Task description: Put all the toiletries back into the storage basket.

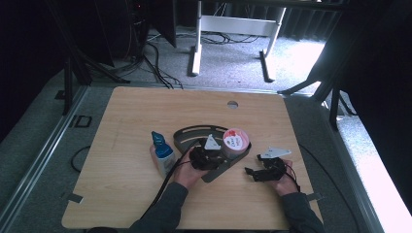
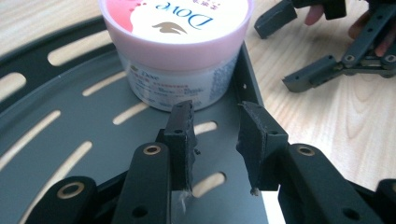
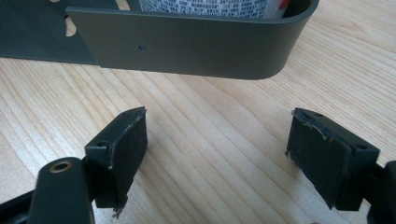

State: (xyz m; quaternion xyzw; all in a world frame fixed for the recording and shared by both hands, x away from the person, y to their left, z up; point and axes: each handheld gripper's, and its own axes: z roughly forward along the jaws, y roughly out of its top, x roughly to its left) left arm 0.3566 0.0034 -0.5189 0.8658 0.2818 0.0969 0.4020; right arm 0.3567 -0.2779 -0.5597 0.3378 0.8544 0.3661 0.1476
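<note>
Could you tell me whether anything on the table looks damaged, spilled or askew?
The rubber pads on the right gripper's fingers look frayed and chipped at the edges. Otherwise the jar stands upright in the tray, with nothing spilled.

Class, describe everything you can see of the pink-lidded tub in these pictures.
The tub is a squat round plastic pot with a pink lid bearing a Dove logo and a white printed label round its side. It stands upright with the lid on, in a corner of the dark slotted tray, close against the tray's raised wall. The left gripper hovers just short of it, jaws apart, not touching.
</note>
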